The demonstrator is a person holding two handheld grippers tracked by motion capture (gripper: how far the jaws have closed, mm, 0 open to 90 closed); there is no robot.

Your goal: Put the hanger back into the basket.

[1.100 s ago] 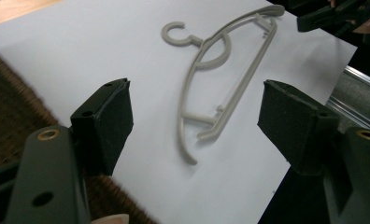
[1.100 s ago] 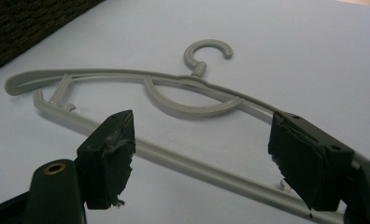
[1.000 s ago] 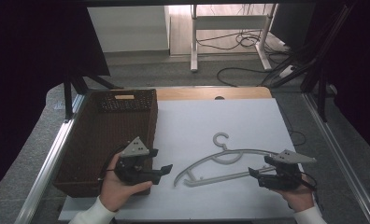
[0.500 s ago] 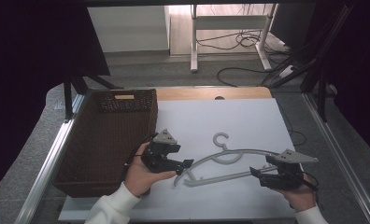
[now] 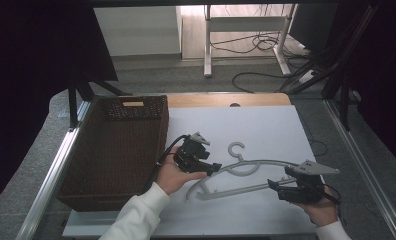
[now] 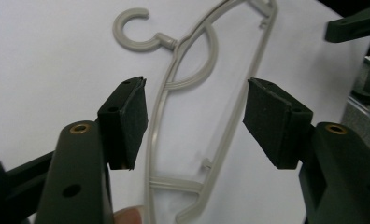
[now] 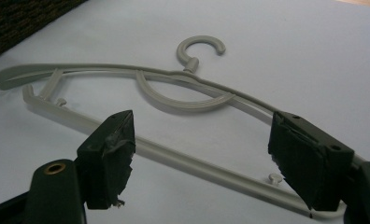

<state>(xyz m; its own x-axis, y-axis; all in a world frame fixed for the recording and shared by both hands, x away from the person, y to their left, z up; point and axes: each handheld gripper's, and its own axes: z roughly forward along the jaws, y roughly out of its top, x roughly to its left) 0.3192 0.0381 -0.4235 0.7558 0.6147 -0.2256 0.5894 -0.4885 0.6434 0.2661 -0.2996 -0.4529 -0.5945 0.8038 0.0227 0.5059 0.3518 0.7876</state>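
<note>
On my left sits the dark wicker basket (image 5: 116, 150), with the white mat (image 5: 266, 130) beside it. The grey hanger (image 5: 246, 172) lies flat on the mat, its long axis running left to right across the table and its hook (image 5: 236, 148) pointing away from me. Since a second ago my left gripper (image 5: 213, 167) has come off the basket's near corner to the hanger's left end. Its jaws have just been closing yet are fairly wide, straddling the hanger's arm (image 6: 157, 116) without pressing it. My right gripper (image 5: 272, 185) has stayed at the hanger's right end, jaws wide, holding nothing.
</note>
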